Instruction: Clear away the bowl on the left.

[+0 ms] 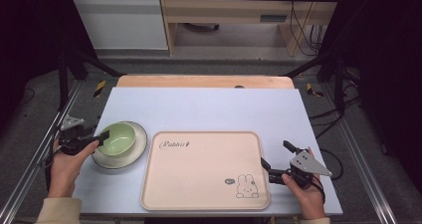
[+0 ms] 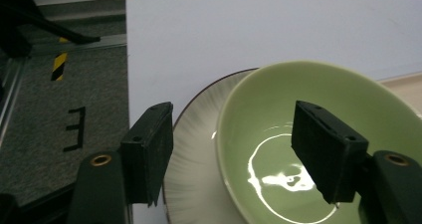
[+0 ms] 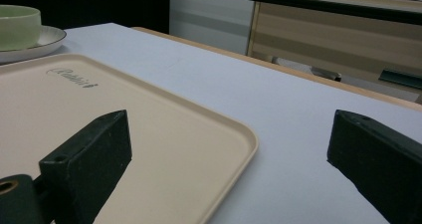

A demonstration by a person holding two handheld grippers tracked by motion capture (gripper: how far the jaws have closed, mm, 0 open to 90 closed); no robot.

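A pale green bowl [image 1: 119, 138] [image 2: 298, 94] sits on a white, dark-rimmed plate [image 1: 112, 159] [image 2: 194, 149] at the table's left. My left gripper [image 1: 103, 137] [image 2: 234, 144] is open and straddles the bowl's near rim, one jaw over the plate and the other inside the bowl. A beige tray [image 1: 204, 169] [image 3: 164, 134] with a rabbit drawing lies in the middle front, with nothing on it. My right gripper [image 1: 275, 153] [image 3: 231, 134] is open at the tray's right edge, one jaw over the tray and one over the table. The bowl [image 3: 17, 25] and plate [image 3: 47, 37] appear far off.
The light blue table top [image 1: 209, 107] lies bare behind the tray. A wooden strip [image 1: 204, 81] runs along its far edge. Dark frame bars and floor flank both sides, and cables hang at the right.
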